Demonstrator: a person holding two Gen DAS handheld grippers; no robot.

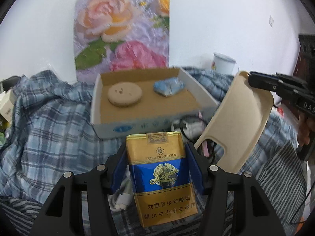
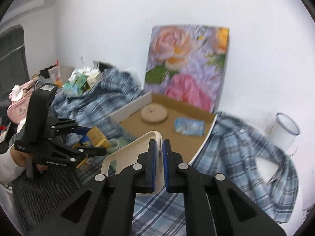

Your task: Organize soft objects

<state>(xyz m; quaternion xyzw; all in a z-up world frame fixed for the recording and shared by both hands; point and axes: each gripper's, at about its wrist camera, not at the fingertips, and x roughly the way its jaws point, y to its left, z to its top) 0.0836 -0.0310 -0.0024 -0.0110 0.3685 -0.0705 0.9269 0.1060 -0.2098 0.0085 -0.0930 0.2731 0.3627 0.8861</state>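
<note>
My left gripper (image 1: 155, 149) is shut on a gold and blue soft cigarette pack (image 1: 161, 173), held in front of the cardboard box (image 1: 104, 125). It also shows in the right wrist view (image 2: 89, 140) with the pack (image 2: 98, 137). My right gripper (image 2: 159, 145) is shut on the edge of a cream phone case (image 2: 128, 153), which hangs tilted at the right of the left wrist view (image 1: 240, 122). In the box lie a round beige puff (image 1: 125, 94) and a blue tissue pack (image 1: 168, 87).
A blue plaid shirt (image 1: 49, 122) is spread over the surface around the box. A floral panel (image 1: 122, 31) leans on the white wall behind. A white mug (image 2: 283, 131) stands at the right. Cables (image 1: 187, 125) and a white charger (image 1: 122, 198) lie below the pack.
</note>
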